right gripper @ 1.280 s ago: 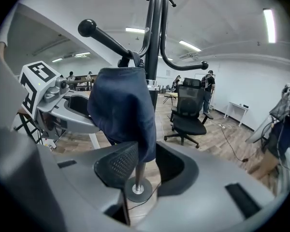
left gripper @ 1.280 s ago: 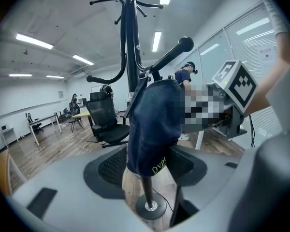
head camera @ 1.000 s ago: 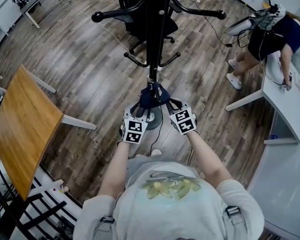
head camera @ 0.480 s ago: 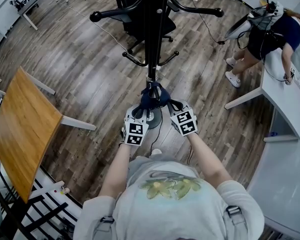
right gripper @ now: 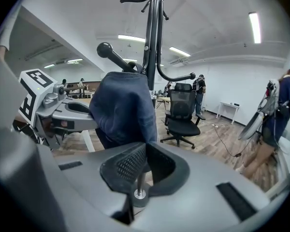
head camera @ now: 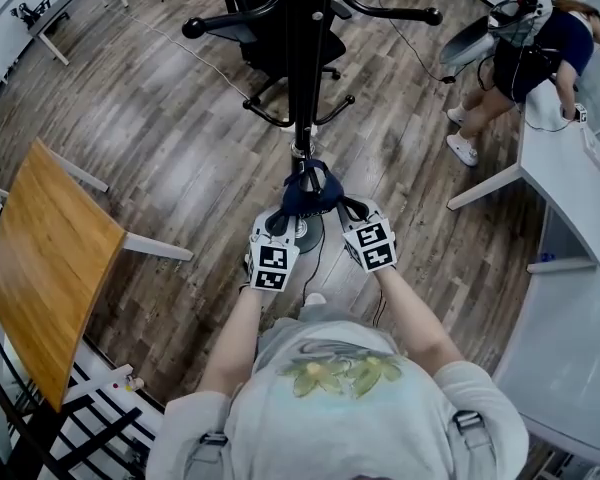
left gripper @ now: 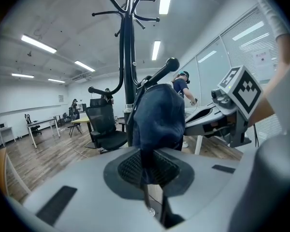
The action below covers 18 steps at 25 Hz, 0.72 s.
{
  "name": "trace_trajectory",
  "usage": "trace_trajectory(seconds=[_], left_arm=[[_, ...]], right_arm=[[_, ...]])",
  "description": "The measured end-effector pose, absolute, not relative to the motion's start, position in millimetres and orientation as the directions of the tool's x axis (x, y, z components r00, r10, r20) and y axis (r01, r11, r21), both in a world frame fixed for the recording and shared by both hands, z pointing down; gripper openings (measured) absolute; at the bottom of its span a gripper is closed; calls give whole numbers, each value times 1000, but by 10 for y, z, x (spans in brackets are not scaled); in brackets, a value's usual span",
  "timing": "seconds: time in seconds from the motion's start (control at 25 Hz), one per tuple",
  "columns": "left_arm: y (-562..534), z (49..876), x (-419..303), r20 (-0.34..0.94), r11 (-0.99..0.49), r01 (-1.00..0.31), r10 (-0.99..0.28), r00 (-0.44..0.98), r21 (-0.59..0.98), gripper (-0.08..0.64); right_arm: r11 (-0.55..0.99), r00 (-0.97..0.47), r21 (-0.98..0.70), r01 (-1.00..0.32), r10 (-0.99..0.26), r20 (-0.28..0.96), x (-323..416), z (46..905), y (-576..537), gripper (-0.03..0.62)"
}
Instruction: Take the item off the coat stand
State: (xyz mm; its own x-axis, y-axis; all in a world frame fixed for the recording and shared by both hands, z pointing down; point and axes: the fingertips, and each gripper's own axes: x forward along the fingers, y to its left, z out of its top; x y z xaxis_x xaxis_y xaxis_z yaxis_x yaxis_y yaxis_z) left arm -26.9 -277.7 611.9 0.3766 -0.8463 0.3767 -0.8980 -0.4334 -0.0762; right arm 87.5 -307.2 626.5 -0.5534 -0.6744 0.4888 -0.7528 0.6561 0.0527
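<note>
So the dark blue fabric item [head camera: 310, 192], which looks like a cap or soft hat to me, hangs on the coat stand [head camera: 302, 58]. It's draped over one of the low pegs, on the side of the pole that faces the person, right above the stand's round base [head camera: 302, 232]. The peg slopes upward and ends in a ball knob [left gripper: 172, 63], and the knob pokes out just past the top of the fabric. The item's long axis runs pretty much straight up and down, with the rounded bulk up at the peg and the narrow end pointing at the floor.

Both grippers have it. The left gripper [left gripper: 148, 170] has its jaws pressed together on a thin fold at the bottom of the fabric. The right gripper [right gripper: 143, 164] is pinched onto the lower edge from the other side. In the head view they sit side by side below the item, one at each lower corner.

I can't make out any logo or label on the fabric. The marker cube [head camera: 272, 266] on each gripper only shows black-and-white square patterns. There's a sheet [left gripper: 261, 60] on the glass wall, but its print is too small to read.
</note>
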Motion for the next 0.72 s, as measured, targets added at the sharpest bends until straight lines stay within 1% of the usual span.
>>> trace_trajectory(seconds=[0.72], left_arm=[[-2553, 5745, -189, 318, -510, -857, -827, 465, -75, 25]], right_arm=[[576, -501, 63, -815, -755, 423, 1002, 5920, -2781, 17]])
